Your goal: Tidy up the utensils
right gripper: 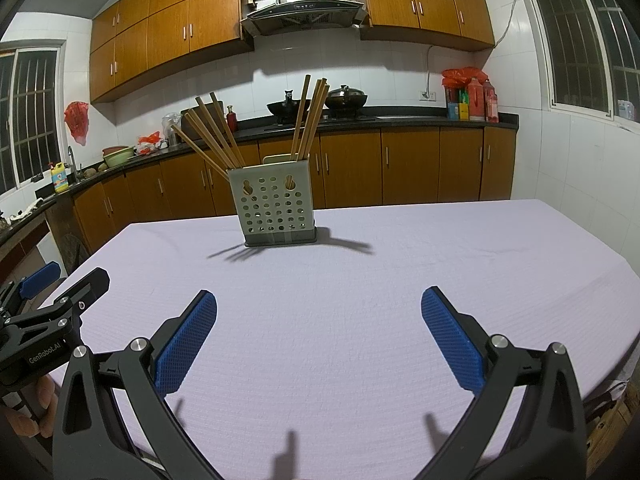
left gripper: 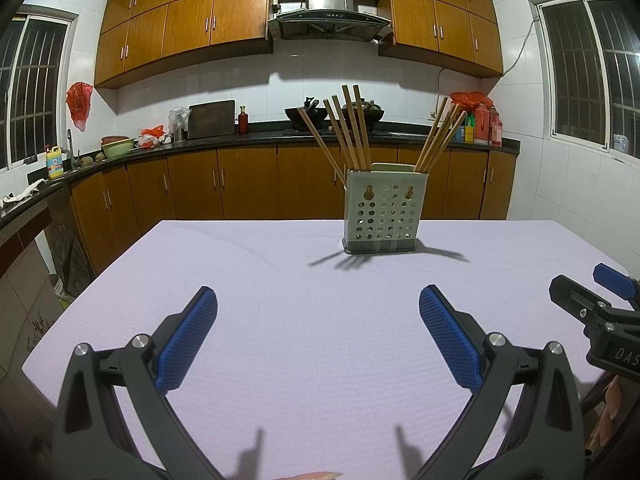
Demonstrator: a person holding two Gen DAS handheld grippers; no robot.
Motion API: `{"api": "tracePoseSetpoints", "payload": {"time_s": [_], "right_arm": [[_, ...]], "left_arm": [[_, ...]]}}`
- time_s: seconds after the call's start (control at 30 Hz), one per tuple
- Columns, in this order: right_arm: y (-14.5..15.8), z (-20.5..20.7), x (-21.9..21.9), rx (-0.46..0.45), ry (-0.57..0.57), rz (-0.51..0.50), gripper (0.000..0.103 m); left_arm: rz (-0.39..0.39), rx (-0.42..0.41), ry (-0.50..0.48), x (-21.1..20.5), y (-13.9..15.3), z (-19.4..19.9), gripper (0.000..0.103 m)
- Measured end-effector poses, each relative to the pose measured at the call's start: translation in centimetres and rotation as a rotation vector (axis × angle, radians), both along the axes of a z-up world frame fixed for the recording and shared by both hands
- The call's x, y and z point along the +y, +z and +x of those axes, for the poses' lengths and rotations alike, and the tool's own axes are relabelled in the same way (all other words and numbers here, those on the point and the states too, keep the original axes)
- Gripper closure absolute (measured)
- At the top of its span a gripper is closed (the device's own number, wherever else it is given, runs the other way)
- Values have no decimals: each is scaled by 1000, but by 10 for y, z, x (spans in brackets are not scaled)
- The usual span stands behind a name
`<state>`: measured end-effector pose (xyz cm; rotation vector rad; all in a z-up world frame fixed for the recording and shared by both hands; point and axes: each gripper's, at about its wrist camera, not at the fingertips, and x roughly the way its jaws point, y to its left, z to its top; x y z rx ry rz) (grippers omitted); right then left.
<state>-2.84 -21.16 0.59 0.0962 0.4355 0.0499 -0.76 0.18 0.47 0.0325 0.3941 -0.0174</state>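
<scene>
- The left gripper (left gripper: 318, 300) hangs over the near part of the bench (left gripper: 260, 280) with its blue pads spread wide apart and nothing between them.
- The right gripper (right gripper: 319, 300) is just the same: pads well apart, empty, pointed toward the far side of the bench.
- The task's things stand well ahead of both: a perforated grey-green utensil holder (left gripper: 383, 210) upright near the far edge of the lilac cloth, with wooden chopsticks in two bunches, a left bunch (left gripper: 344, 132) fanned out and leaning left, and a right bunch (left gripper: 440, 136) leaning right.
- No loose utensil shows on the cloth, so by my judgement the step in hand is either the reach to the holder or the end of the sorting; the pictures do not settle which.
- If a reach follows, approach the sticks above the rim of the holder, where they spread and one can be singled out.
- Close on one stick or a tidy pair, across its width, and lift along its lean so the rest are not dragged.
- The holder looks light and top-heavy; the free gripper could steady its wall against tipping.
</scene>
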Motion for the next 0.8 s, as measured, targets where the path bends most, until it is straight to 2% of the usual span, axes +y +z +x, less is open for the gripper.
{"api": "tracePoseSetpoints", "payload": {"time_s": [0.8], "right_arm": [[1,0,2,2,-1,2,2]], "left_arm": [[-10,8,4,-1,-4,-1,4]]}}
